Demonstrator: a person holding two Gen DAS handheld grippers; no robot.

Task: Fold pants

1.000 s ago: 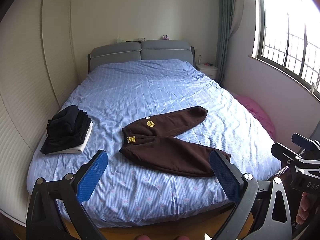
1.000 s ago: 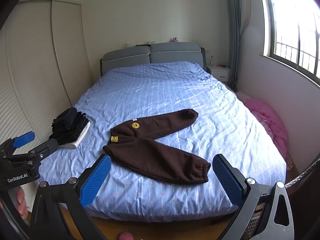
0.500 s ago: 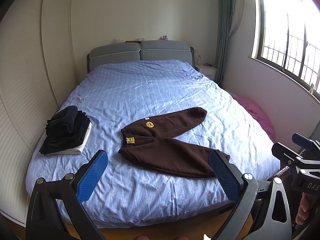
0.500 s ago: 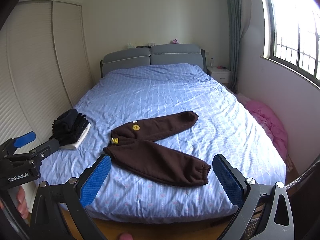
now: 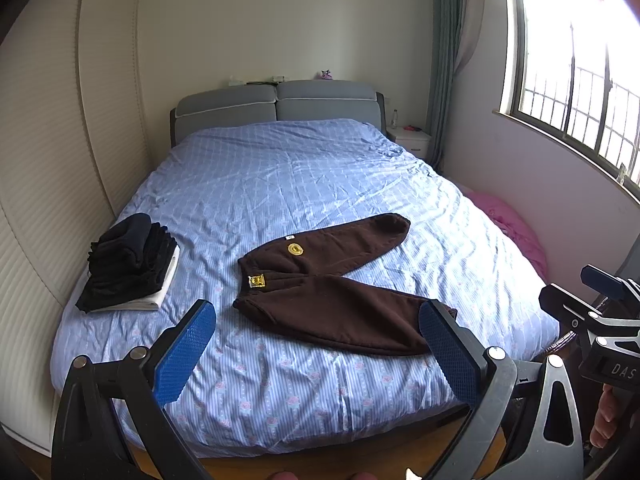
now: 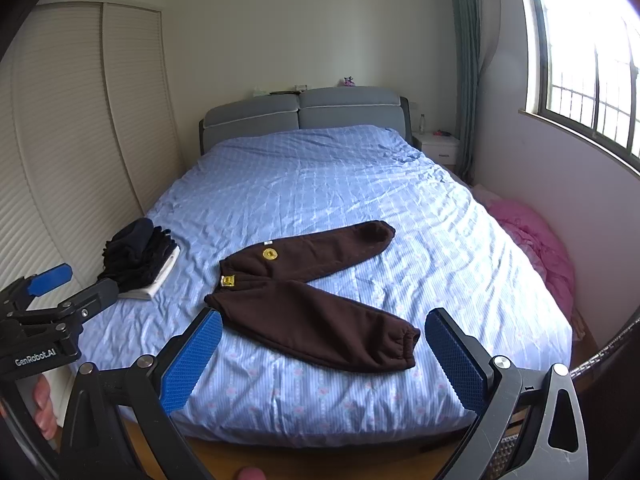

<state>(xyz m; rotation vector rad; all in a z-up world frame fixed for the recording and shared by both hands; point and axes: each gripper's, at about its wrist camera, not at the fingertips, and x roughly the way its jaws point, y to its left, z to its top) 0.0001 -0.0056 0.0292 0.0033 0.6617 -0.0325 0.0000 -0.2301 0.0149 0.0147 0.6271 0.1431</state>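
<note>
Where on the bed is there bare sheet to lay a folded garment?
Bare blue striped sheet runs from the grey headboard to the spread brown sweatpants. A narrower strip lies along the foot edge. Crowded: the left edge, with the stack of dark folded clothes.

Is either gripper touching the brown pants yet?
Apart. Both wrist views show the left gripper and right gripper open, short of the bed, brown pants lying untouched.

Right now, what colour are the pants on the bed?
Dark brown pants with two yellow badges near the waistband, clearest in the right wrist view.
</note>
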